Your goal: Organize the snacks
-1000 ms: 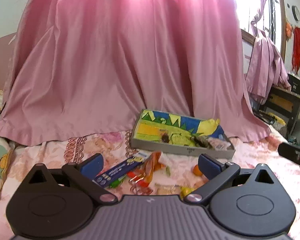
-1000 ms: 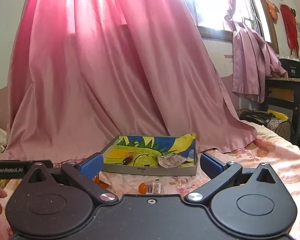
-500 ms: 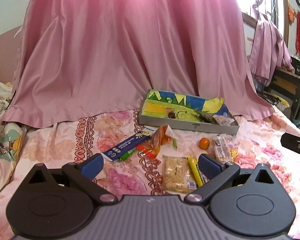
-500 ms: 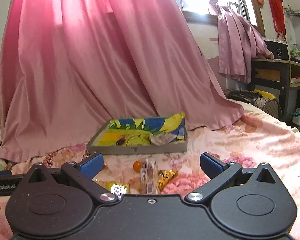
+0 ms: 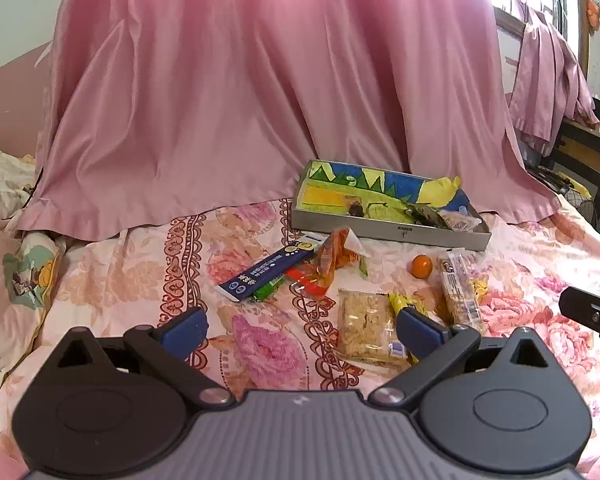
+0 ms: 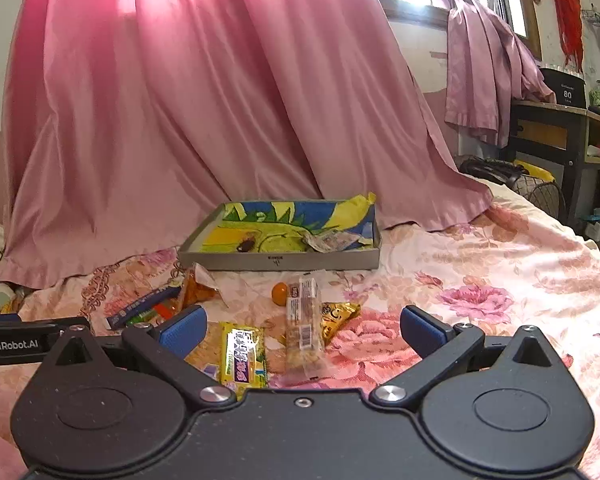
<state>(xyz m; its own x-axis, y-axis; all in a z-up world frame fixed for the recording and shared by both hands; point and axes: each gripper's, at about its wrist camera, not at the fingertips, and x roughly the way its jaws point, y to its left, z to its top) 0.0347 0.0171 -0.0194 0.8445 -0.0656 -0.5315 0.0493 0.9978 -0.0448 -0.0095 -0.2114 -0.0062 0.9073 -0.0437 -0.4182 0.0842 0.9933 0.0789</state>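
Ahead of both my grippers hangs the pink curtain point(image 5: 236, 92), its hem lying on the floral bedspread point(image 5: 112, 280) that everything rests on. Beyond my fingertips, against that hem, sits the shallow grey tray point(image 6: 278, 258) with a bright blue, yellow and green liner; a few small wrapped pieces already lie in its right end, so I judge the sorting is under way with most of it left to do.

The loose snacks lie between me and the tray. Ahead of my left gripper point(image 5: 300, 330) and slightly left is a dark blue stick packet point(image 5: 266, 274), with an orange crinkled wrapper point(image 5: 334, 258) just beside it. Close to my left gripper's right fingertip lies a clear-wrapped cracker pack point(image 5: 366, 326). Just in front of my right gripper point(image 6: 302, 326) lie a yellow bar point(image 6: 243, 354) and a long clear-wrapped bar point(image 6: 303, 326), side by side, with a small gold packet point(image 6: 338, 314) touching the long bar's right side and a small orange ball point(image 6: 279, 293) further out.

Both grippers are spread wide and hold nothing. I am at the reach-and-choose step. Next I think the right gripper should drop over the long bar, straddle its width, and close gently, since the soft bedding will give.
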